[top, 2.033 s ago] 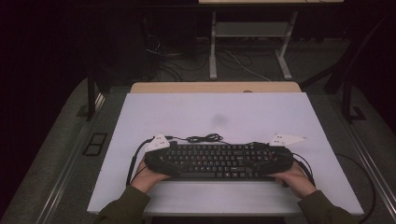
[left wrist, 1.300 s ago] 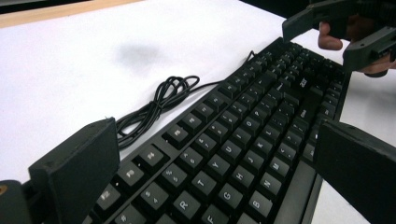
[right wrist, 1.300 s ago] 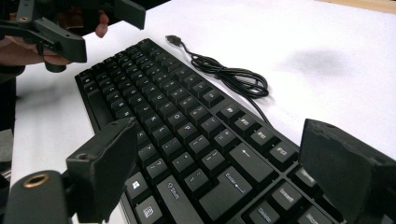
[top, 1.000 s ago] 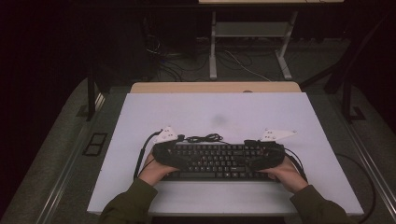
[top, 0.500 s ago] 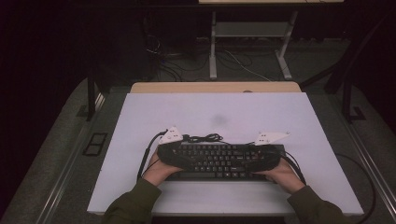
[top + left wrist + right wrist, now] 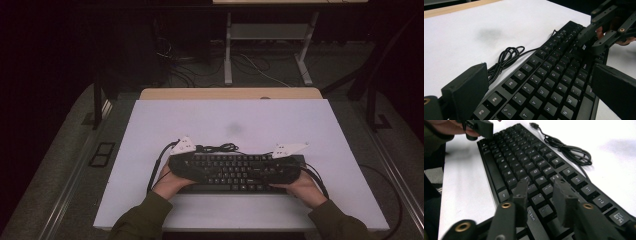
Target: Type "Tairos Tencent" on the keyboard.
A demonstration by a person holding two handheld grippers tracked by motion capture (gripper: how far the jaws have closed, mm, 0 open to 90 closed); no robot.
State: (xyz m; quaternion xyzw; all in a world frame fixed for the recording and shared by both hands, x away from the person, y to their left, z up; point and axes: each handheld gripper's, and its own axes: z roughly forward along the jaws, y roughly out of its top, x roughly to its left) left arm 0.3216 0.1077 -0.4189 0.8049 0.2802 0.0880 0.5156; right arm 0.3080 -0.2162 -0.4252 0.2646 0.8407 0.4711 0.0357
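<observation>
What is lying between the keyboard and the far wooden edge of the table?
Just behind the keyboard lies its bundled black cable; past that, the white tabletop is bare up to the wooden edge, as the high view shows.

Keyboard [image 6: 235,172] on table [image 6: 200,125]; cable [image 6: 217,148] behind.

High view overhead facing forward, both claw cameras close (opposite ends), all sharing the keyboard [image 6: 235,172]

Beyond my white desk [image 6: 320,125] I see a metal frame [image 6: 267,35] and loose cables [image 6: 195,75] on the floor.
</observation>
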